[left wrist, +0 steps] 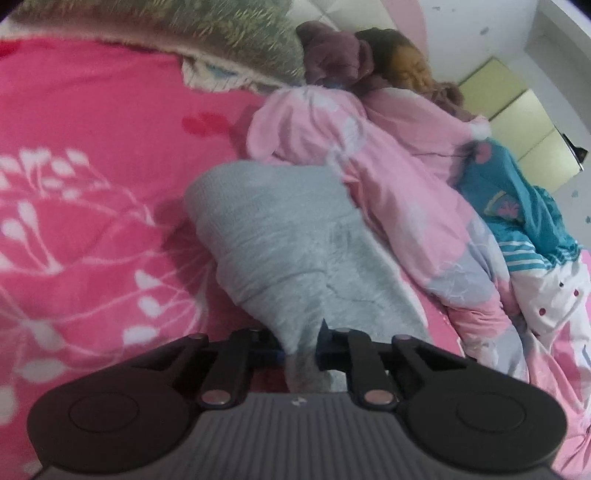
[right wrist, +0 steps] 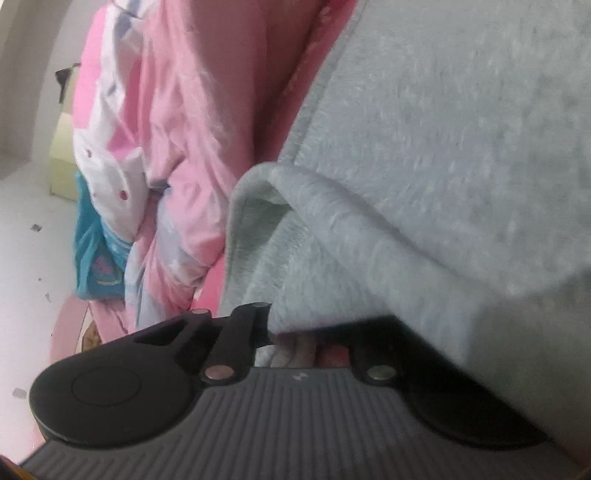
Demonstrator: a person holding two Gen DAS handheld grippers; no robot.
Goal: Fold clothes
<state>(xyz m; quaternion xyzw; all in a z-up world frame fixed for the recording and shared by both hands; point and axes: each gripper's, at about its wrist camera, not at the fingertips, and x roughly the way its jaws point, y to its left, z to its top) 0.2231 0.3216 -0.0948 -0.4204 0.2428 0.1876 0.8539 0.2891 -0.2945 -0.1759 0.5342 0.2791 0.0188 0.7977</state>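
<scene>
A light grey fleece garment (left wrist: 280, 236) lies bunched on a bright pink bedspread (left wrist: 85, 192). In the left wrist view my left gripper (left wrist: 301, 349) is shut on the garment's near edge, the cloth pinched between the black fingers. In the right wrist view the same grey garment (right wrist: 424, 155) fills the right half and drapes over the right side of the tool. My right gripper (right wrist: 295, 338) is shut on a fold of it, with its right finger hidden under the cloth.
A pink and pale blue quilt (left wrist: 399, 192) is heaped beside the garment, with a teal garment (left wrist: 517, 206) and a white dotted cloth (left wrist: 557, 299) further right. A person (left wrist: 402, 70) lies at the far end of the bed. A grass-patterned blanket (left wrist: 207, 33) lies at the top.
</scene>
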